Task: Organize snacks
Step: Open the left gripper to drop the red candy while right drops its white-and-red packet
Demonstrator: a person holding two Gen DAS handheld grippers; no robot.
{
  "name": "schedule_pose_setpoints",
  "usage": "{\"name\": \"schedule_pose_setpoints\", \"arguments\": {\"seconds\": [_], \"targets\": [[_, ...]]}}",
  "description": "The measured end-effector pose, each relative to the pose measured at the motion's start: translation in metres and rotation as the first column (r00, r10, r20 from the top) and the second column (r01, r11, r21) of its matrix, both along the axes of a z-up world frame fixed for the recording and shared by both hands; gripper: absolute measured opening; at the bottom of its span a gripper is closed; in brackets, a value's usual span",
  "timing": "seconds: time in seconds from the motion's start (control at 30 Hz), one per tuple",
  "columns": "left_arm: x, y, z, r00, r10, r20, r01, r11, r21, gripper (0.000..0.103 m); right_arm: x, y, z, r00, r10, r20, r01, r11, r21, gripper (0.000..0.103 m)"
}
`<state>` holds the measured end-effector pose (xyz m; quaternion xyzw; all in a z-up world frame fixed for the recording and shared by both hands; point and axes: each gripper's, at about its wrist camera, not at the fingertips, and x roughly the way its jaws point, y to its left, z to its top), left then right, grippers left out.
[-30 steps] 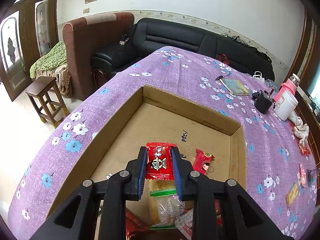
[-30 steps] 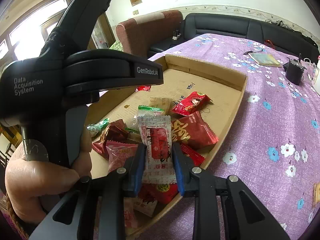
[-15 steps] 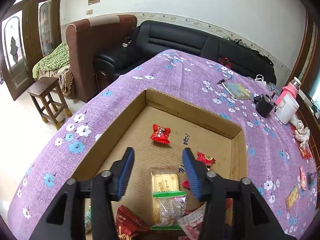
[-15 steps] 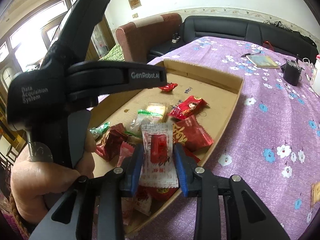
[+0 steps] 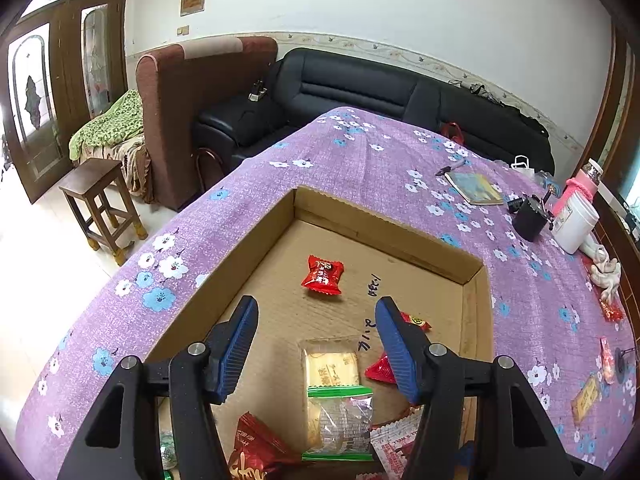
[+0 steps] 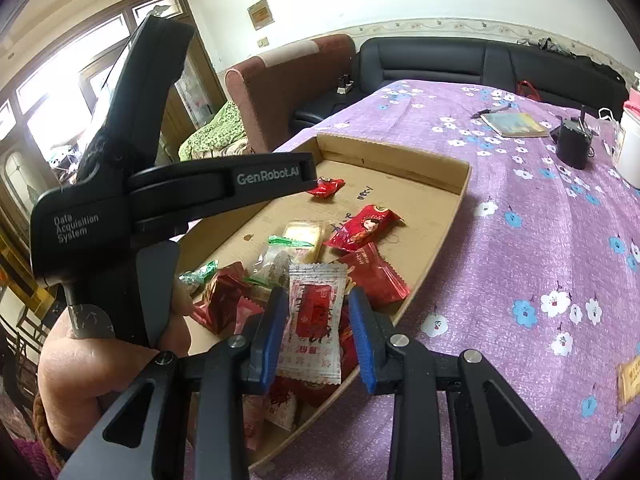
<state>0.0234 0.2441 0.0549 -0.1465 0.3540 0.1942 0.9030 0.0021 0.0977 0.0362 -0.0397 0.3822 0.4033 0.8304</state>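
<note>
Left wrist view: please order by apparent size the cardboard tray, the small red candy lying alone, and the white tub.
1. cardboard tray, clearly largest.
2. white tub.
3. small red candy, smallest, although it lies nearer the camera than the tub.

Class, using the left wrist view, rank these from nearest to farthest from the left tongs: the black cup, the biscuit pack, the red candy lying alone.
1. Biscuit pack: in the box, just below the open left tongs.
2. Red candy: alone, farther up the box floor.
3. Black cup: outside the box, far right on the cloth.
</note>
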Motion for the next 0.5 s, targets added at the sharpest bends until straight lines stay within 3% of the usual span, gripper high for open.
{"name": "schedule_pose_setpoints", "arguments": {"seconds": [0.5], "targets": [[0.002,-0.002,0.001,1.000,0.000,-0.002,0.000,1.000,0.011,0.066,0.010,-0.029,0.018,0.997,-0.069,-0.045,0.071,0.997,0.039,0.036]]}}
